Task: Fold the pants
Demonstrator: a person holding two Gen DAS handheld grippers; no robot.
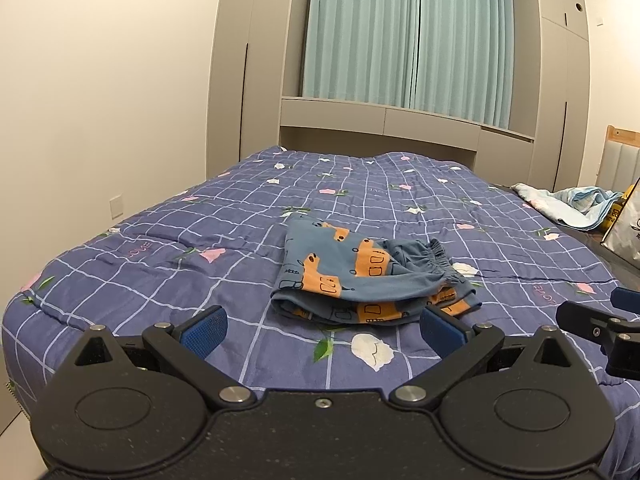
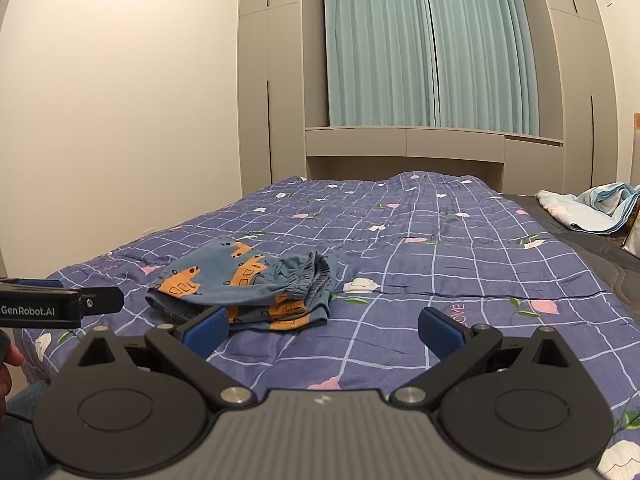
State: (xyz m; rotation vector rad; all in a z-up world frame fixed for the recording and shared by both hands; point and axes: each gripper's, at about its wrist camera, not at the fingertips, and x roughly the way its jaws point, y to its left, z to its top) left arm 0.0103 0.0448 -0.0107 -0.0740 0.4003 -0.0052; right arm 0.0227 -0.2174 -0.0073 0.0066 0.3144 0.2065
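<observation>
The pants (image 1: 368,280) are lying folded on the quilt (image 1: 160,264), both the left gripper (image 1: 324,330) and the right gripper (image 2: 324,330) are hovering spread and empty, and I judge only tidying remains.

**Blue, orange and a purple grid**

The pants (image 1: 362,276) are dusty blue, printed with orange vehicles outlined in black. They lie on a bedspread (image 1: 168,240) of violet-blue, crossed by a pale grid and scattered with pink and white flowers on green leaves, with "LOVE" stitched in pink. The left gripper (image 1: 322,330) is black with blue pads on its jaws; the right gripper (image 2: 322,330) is black and grey with the same blue pads. At the far end, the curtains (image 1: 404,36) are pale teal, between beige-grey cabinets (image 1: 256,60). The wall (image 1: 104,80) is cream. At the far right, a crumpled blanket (image 1: 572,208) is light blue and white.
</observation>
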